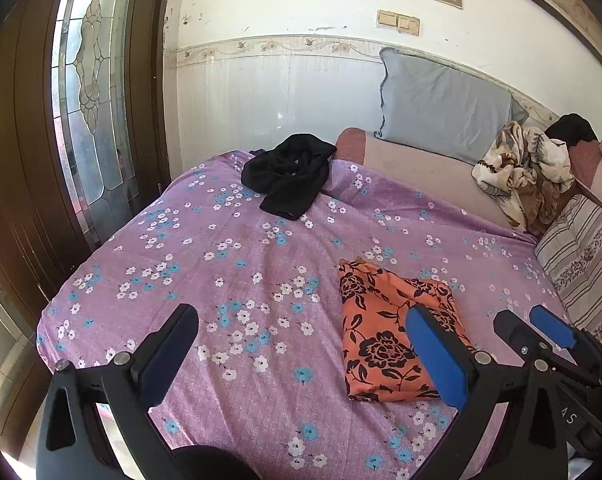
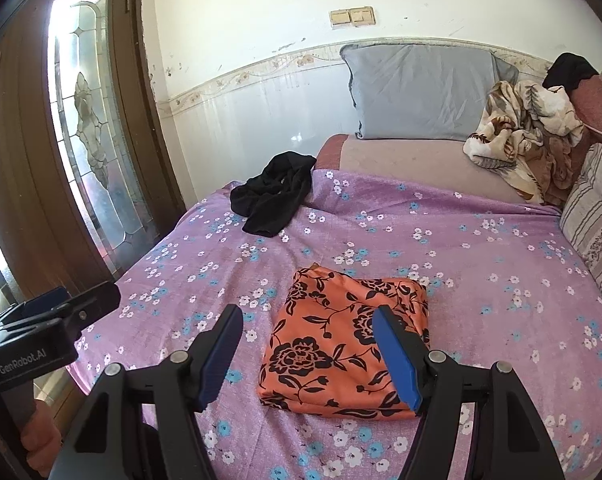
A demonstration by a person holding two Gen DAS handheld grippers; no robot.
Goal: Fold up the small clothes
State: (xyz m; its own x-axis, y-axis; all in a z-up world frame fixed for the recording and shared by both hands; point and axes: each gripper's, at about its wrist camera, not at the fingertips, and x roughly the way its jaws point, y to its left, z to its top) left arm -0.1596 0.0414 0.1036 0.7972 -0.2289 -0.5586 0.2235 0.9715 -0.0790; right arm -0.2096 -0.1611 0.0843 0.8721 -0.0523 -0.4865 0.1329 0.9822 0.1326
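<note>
- Orange cloth with black flowers (image 2: 341,340): folded into a flat, roughly square packet, lying on the bed's near part.
- Black garment (image 2: 275,194): crumpled, seemingly unfolded, lying well apart near the far-left corner.

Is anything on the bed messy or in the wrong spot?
Yes. The black garment lies crumpled in a heap near the far left corner of the purple floral bedsheet, not folded. The orange floral cloth nearby is a neat folded square. A brown-and-cream blanket is also bunched up beside the grey pillow.

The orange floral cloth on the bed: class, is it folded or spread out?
Folded. The orange floral cloth lies as a compact, layered rectangle with straight edges on the purple bedsheet; neither tongs touch it.
</note>
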